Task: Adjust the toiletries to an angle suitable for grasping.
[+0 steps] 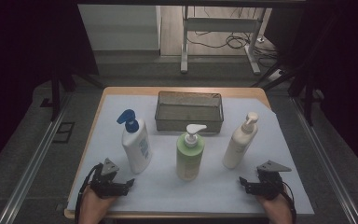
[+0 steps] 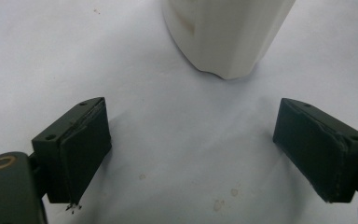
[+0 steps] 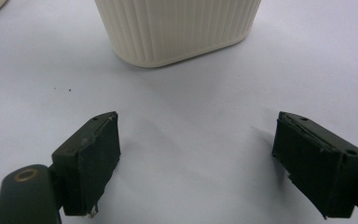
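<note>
Three pump bottles stand in a row on the white sheet: a white one with a blue pump (image 1: 136, 144), a green one with a white pump (image 1: 189, 156) and a cream one (image 1: 240, 144). My left gripper (image 1: 127, 183) rests near the front edge, just below the white bottle. In the left gripper view that bottle's base (image 2: 223, 37) is ahead of the left gripper (image 2: 193, 140), which is open with bare sheet between its pads. My right gripper (image 1: 244, 183) lies below the cream bottle. Its ribbed base (image 3: 177, 28) stands ahead of the open, empty right gripper (image 3: 196, 144).
A grey metal mesh basket (image 1: 189, 112) sits at the back middle of the table, behind the bottles. The white sheet (image 1: 270, 196) covers most of the wooden table top (image 1: 121, 91). Metal rails run along both sides, with a desk frame and cables on the floor beyond.
</note>
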